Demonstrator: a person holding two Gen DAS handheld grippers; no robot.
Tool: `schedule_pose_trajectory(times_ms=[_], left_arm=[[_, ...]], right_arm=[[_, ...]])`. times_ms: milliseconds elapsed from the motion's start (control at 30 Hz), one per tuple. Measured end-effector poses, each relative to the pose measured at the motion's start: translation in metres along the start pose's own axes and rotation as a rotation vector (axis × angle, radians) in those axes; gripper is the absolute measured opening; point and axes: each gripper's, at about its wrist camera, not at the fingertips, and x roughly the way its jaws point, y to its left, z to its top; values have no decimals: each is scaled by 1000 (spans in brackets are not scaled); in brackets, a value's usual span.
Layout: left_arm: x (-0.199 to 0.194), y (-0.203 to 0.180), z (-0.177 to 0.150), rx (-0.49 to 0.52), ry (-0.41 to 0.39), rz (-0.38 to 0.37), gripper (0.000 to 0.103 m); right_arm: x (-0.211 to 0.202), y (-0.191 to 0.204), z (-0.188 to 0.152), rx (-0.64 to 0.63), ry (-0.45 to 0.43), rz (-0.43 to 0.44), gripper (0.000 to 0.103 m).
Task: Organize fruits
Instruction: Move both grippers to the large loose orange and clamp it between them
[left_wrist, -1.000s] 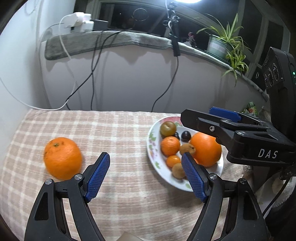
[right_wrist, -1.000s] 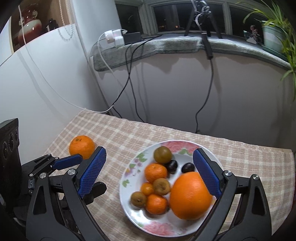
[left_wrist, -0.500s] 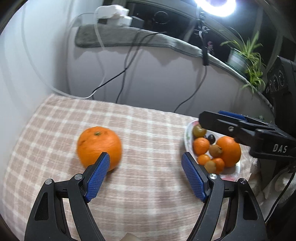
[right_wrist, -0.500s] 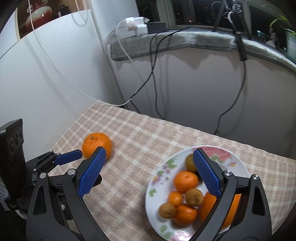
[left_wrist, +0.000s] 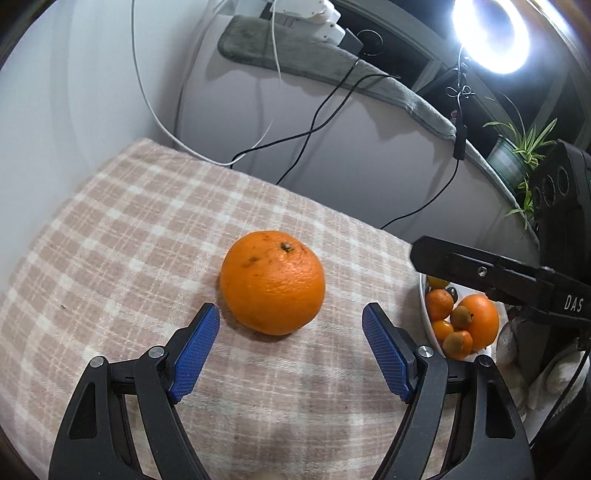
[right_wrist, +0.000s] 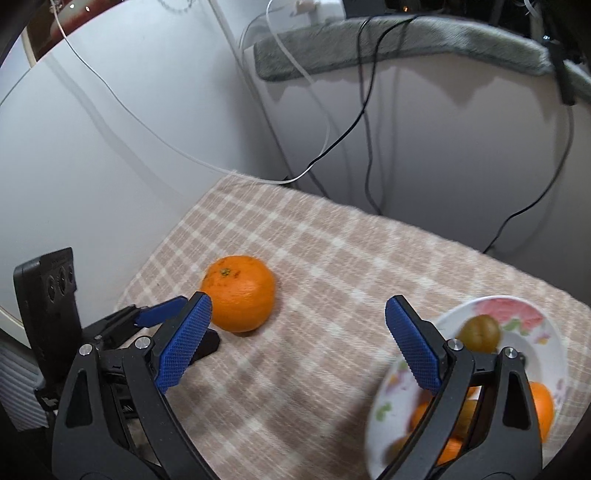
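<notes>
Both tools had swung toward the lone orange (left_wrist: 272, 282); left tool (left_wrist: 291, 349) gaped, right tool (right_wrist: 298, 341) too—a nudge might roll it off the worktop's (left_wrist: 110, 229) edge.

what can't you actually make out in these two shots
- Plate, right wrist view: blurred; the right claw covers part of it, so the fruit there cannot be counted.
- Plate, left wrist view: the right claw's arm and the left claw hide most of it.
- Underside of the loose orange: faces the tablecloth.
- Window ledge: glare from the ring light.
</notes>
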Motion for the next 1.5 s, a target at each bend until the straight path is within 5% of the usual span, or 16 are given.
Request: schedule_pose_trajectory(times_ms=[433, 1000, 1267, 1500], left_arm=[[17, 5, 7, 19, 11, -26, 80], [34, 25, 8, -66, 51, -58, 76], [34, 24, 8, -59, 49, -68, 69], [29, 19, 5, -44, 40, -56, 69]], right_arm=[[57, 14, 8, 72, 134, 118, 97], [84, 8, 6, 132, 195, 199, 96], [90, 13, 0, 136, 212, 244, 71], [84, 16, -2, 124, 191, 225, 70]])
